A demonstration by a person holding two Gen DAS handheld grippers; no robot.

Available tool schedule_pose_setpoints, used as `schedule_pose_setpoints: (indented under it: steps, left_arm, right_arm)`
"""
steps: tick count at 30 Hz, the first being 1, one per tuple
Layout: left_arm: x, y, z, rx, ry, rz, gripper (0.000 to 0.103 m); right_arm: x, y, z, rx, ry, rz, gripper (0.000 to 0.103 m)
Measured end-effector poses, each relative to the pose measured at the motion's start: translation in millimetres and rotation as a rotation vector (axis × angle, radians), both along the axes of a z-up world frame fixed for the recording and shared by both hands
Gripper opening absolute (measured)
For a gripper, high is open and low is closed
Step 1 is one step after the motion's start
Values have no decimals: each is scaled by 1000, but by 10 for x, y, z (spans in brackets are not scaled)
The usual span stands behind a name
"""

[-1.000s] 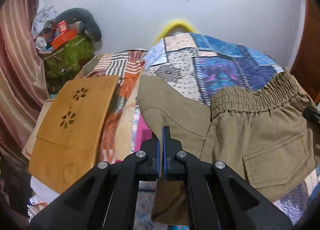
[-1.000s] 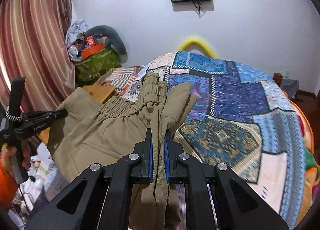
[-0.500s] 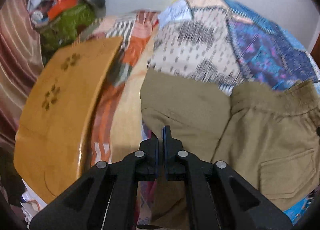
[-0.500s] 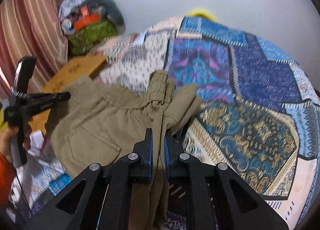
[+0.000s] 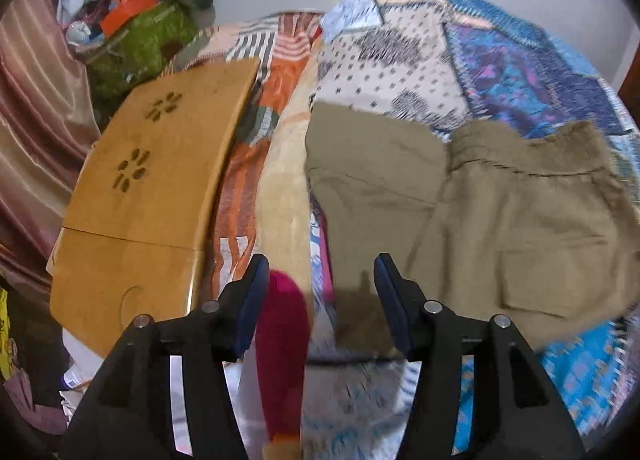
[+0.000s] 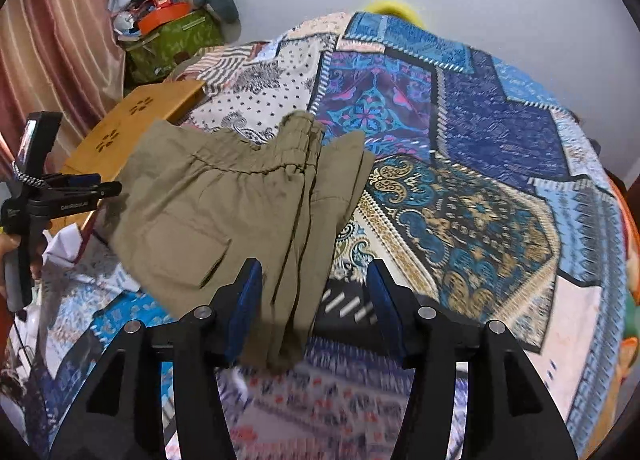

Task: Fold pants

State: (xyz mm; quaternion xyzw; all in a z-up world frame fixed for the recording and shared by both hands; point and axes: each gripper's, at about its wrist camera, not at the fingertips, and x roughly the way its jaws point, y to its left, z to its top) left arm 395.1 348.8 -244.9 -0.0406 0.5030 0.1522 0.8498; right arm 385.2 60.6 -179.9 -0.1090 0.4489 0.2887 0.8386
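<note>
The khaki pants [image 5: 500,220] lie folded on the patchwork bedspread, waistband away from me and a back pocket facing up. They also show in the right wrist view [image 6: 224,212]. My left gripper [image 5: 320,280] is open and empty just short of the pants' near left edge. My right gripper [image 6: 314,284] is open and empty, its jaws either side of the pants' near right end without holding it. The left gripper [image 6: 80,190] also shows at the left of the right wrist view, beside the pants.
A wooden lap table [image 5: 160,188] lies at the bed's left edge. A green bag with clutter [image 5: 144,36] stands by the curtain at the back left. The patterned bedspread [image 6: 480,164] stretches to the right. A magenta cloth [image 5: 280,324] lies under the left gripper.
Both grippers were shut on the pants and have opened, letting the cloth drop flat onto the bed. The views have tilted down towards the bed.
</note>
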Motion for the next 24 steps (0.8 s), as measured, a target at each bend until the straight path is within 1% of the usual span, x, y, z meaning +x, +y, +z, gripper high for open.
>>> schedule_pose_setpoints:
  steps: [2, 6, 7, 9, 10, 12, 15, 19, 20, 24]
  left_arm:
    - [-128, -86, 217, 7, -35, -10, 55]
    - [-426, -297, 752, 39, -131, -23, 55]
    - [-531, -378, 938, 50, -165, -30, 55]
    - [-679, -489, 1205, 59, -219, -45, 55]
    - [-803, -574, 1399, 64, -260, -53, 55]
    - [-985, -694, 1665, 73, -317, -65, 55]
    - [-1369, -952, 2109, 112, -421, -92, 55]
    - [-1928, -1302, 2575, 132, -563, -135, 57]
    - [-2040, -1376, 2656, 135, -592, -140, 60]
    - [-2597, -1685, 2936, 126, -724, -168, 62]
  right_arm:
    - [-91, -31, 147, 12, -24, 4, 50]
    - [-373, -114, 579, 59, -94, 15, 50]
    - [-436, -132, 688, 71, -114, 18, 50]
    - [-596, -185, 934, 104, -161, 21, 51]
    - [-669, -210, 1045, 123, -181, 22, 51]
    - [-850, -264, 1288, 164, -235, 24, 50]
    - [-1110, -343, 1596, 205, -311, 32, 50]
    - [-1535, -467, 1969, 267, -414, 54, 50]
    - [-1658, -501, 2054, 285, -445, 62, 50]
    - [-2133, -622, 2294, 334, -533, 102, 50]
